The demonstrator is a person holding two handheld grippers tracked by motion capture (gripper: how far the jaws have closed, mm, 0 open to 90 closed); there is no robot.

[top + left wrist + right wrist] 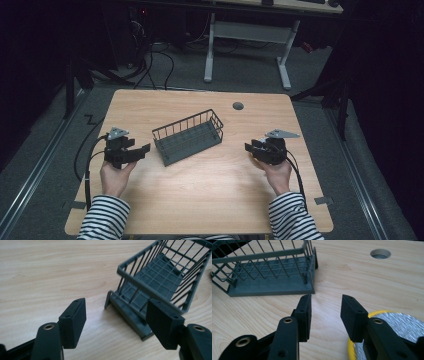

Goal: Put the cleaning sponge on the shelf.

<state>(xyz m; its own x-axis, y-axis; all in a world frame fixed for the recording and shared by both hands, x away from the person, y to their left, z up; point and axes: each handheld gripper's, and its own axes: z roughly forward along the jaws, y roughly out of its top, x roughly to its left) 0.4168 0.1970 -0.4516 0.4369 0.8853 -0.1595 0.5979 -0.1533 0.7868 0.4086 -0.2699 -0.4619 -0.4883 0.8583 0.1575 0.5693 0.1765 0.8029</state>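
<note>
An empty grey wire basket [187, 137] stands askew on the middle of the wooden table [210, 200]. My left gripper [142, 147] hovers just left of it, pointing at its near end. In the left gripper view the basket [160, 277] sits right behind the open jaws of this gripper [116, 315], with nothing between them. My right gripper [248, 147] is to the right of the basket and aims toward it. In the right gripper view its jaws [325, 307] stand open and empty, and the basket [267, 272] lies ahead to the left.
A flat silver disc with a yellow rim [392, 322] lies on the table under the right jaw. A round cable hole [238, 106] sits near the table's far edge. Beyond the table stands a white desk frame [285, 60], with cables on the floor.
</note>
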